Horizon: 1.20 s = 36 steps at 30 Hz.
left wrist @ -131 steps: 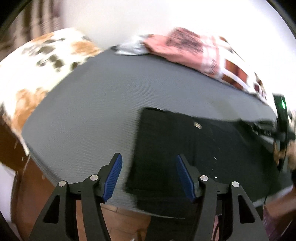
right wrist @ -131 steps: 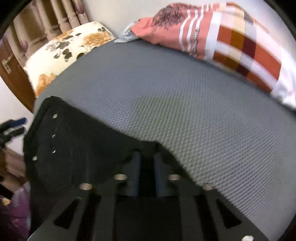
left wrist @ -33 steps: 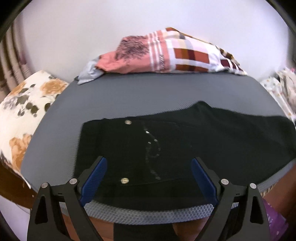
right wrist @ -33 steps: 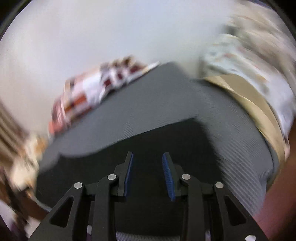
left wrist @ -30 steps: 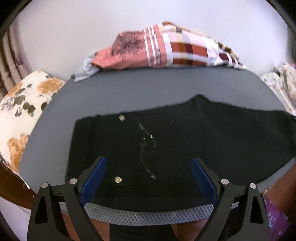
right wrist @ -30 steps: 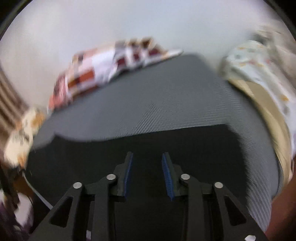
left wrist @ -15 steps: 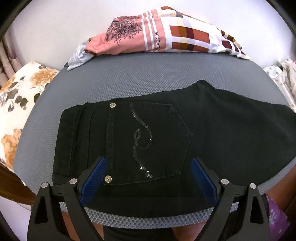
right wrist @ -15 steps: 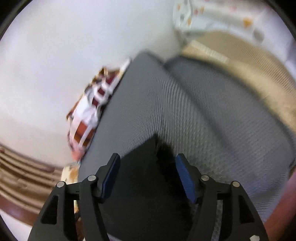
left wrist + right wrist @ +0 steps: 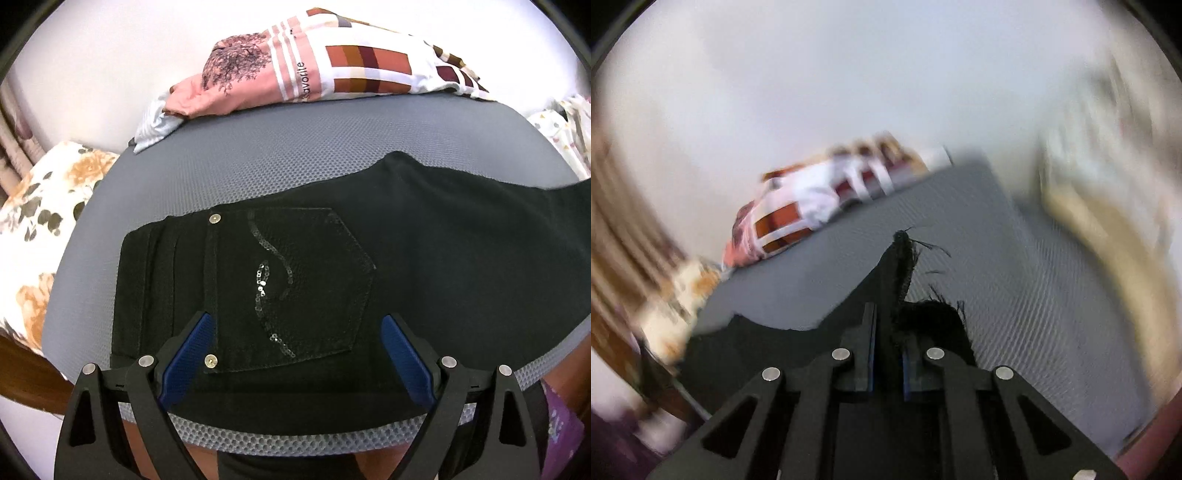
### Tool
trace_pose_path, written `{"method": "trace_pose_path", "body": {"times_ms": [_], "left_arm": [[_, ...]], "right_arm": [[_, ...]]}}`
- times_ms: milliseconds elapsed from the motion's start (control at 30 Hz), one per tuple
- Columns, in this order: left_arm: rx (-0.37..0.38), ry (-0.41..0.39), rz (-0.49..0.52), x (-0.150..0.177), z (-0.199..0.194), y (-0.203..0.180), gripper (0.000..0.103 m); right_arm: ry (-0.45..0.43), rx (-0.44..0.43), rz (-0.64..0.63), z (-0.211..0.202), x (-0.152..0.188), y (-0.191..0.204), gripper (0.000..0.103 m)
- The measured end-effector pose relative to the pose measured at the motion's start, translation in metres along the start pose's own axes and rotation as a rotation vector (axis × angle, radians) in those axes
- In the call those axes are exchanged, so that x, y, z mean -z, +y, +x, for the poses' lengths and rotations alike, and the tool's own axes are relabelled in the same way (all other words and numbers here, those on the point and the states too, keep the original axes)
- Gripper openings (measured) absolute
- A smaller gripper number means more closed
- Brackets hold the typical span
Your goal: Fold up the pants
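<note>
Black pants (image 9: 424,258) lie flat on a grey mattress (image 9: 295,158), folded lengthwise, with the sequinned back pocket (image 9: 291,284) up and the waistband at the left. My left gripper (image 9: 295,350) is open and empty, hovering above the pocket near the front edge. My right gripper (image 9: 888,354) is shut on the frayed hem of the pants (image 9: 901,266), lifting that leg end off the mattress (image 9: 1015,295). The right wrist view is blurred.
A pink and checked folded cloth (image 9: 314,70) lies at the far edge of the mattress, also in the right wrist view (image 9: 812,206). A floral pillow (image 9: 40,206) sits at the left. Patterned bedding (image 9: 569,122) is at the right.
My right gripper has closed on the hem of the pants and raised it. My left gripper has stayed open, and its view has moved slightly closer to the pocket.
</note>
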<state>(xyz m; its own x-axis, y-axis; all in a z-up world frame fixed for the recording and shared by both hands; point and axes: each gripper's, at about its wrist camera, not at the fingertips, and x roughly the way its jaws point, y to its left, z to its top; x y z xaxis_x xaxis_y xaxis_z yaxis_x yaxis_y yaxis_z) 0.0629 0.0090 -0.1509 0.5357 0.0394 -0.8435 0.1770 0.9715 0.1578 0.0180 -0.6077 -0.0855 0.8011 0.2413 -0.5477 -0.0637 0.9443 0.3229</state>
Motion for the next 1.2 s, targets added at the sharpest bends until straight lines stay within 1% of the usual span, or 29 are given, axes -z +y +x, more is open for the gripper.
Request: {"method": "trace_pose_path", "body": {"times_ms": [33, 67, 100, 133, 167, 233, 267, 300, 367, 467, 567, 600, 633, 700, 767, 800, 833, 867, 900, 933, 967, 1033, 1067, 1100, 1133, 1167, 1200], "left_arm": [[0.004, 0.005, 0.002, 0.0, 0.001, -0.001, 0.092], [0.013, 0.011, 0.005, 0.0, 0.003, -0.002, 0.092], [0.015, 0.013, 0.008, 0.0, 0.004, -0.003, 0.092], [0.014, 0.015, 0.012, -0.001, 0.004, -0.004, 0.092], [0.013, 0.013, 0.014, -0.001, 0.004, -0.005, 0.092], [0.021, -0.009, 0.019, -0.001, -0.002, -0.006, 0.092], [0.022, -0.024, 0.023, -0.001, -0.005, -0.006, 0.092], [0.023, -0.034, 0.026, -0.002, -0.007, -0.006, 0.092], [0.034, -0.039, 0.023, -0.002, -0.008, -0.006, 0.092], [0.057, -0.018, -0.002, -0.002, -0.005, -0.005, 0.092], [0.067, -0.012, -0.011, -0.001, -0.004, -0.005, 0.092], [0.064, -0.012, -0.007, -0.001, -0.004, -0.006, 0.092], [0.06, -0.012, -0.002, 0.0, -0.004, -0.006, 0.092], [0.05, -0.011, 0.006, 0.001, -0.004, -0.007, 0.092], [0.049, -0.004, 0.004, 0.0, -0.002, -0.008, 0.092], [0.049, -0.004, 0.002, 0.0, -0.002, -0.008, 0.092], [0.048, -0.005, -0.001, 0.0, -0.002, -0.009, 0.092], [0.047, -0.007, -0.005, -0.001, -0.002, -0.009, 0.092], [0.048, -0.007, -0.006, -0.002, -0.001, -0.009, 0.092], [0.048, -0.004, -0.004, -0.002, -0.001, -0.009, 0.092], [0.046, -0.001, -0.002, -0.002, -0.001, -0.01, 0.092], [0.039, 0.0, 0.004, -0.003, -0.002, -0.011, 0.092], [0.036, 0.0, 0.006, -0.003, -0.002, -0.011, 0.092], [0.035, 0.001, 0.01, -0.003, -0.002, -0.011, 0.092], [0.031, 0.003, 0.012, -0.003, -0.001, -0.012, 0.092], [0.025, 0.008, 0.013, -0.004, 0.0, -0.012, 0.092], [0.024, 0.013, 0.012, -0.004, 0.002, -0.012, 0.092]], "right_arm": [[-0.001, 0.065, -0.066, -0.002, 0.006, 0.007, 0.018], [0.02, 0.094, -0.071, -0.001, 0.01, 0.005, 0.024], [0.073, 0.119, -0.002, 0.005, 0.018, -0.01, 0.032], [0.103, 0.116, 0.125, 0.006, 0.027, -0.034, 0.032], [0.094, 0.102, 0.224, 0.002, 0.033, -0.051, 0.032], [0.016, 0.09, 0.402, -0.02, 0.049, -0.081, 0.032], [-0.01, 0.09, 0.443, -0.03, 0.055, -0.088, 0.032], [-0.016, 0.083, 0.465, -0.034, 0.061, -0.091, 0.032], [0.006, 0.09, 0.478, -0.039, 0.069, -0.091, 0.032], [0.053, 0.111, 0.409, -0.028, 0.069, -0.078, 0.032], [0.064, 0.133, 0.37, -0.018, 0.069, -0.067, 0.033], [0.08, 0.155, 0.359, -0.012, 0.068, -0.066, 0.04], [0.087, 0.159, 0.357, -0.006, 0.067, -0.068, 0.055], [0.09, 0.146, 0.359, 0.008, 0.06, -0.07, 0.068], [0.132, 0.119, 0.365, 0.029, 0.05, -0.08, 0.07], [0.163, 0.065, 0.374, 0.038, 0.047, -0.083, 0.07], [0.213, -0.005, 0.381, 0.05, 0.046, -0.084, 0.064], [0.258, -0.01, 0.351, 0.06, 0.044, -0.081, 0.06], [0.268, 0.039, 0.267, 0.064, 0.039, -0.072, 0.032], [0.294, 0.028, 0.224, 0.068, 0.035, -0.064, 0.011], [0.284, 0.032, 0.202, 0.066, 0.033, -0.057, 0.011], [0.188, 0.105, 0.035, 0.045, 0.025, -0.02, 0.01], [0.152, 0.121, -0.012, 0.037, 0.024, -0.006, 0.009], [0.076, 0.152, -0.095, 0.015, 0.023, 0.02, 0.009], [0.032, 0.17, -0.141, 0.003, 0.023, 0.034, 0.009], [-0.038, 0.204, -0.229, -0.016, 0.029, 0.057, 0.009], [-0.063, 0.234, -0.284, -0.024, 0.034, 0.07, 0.009]]}}
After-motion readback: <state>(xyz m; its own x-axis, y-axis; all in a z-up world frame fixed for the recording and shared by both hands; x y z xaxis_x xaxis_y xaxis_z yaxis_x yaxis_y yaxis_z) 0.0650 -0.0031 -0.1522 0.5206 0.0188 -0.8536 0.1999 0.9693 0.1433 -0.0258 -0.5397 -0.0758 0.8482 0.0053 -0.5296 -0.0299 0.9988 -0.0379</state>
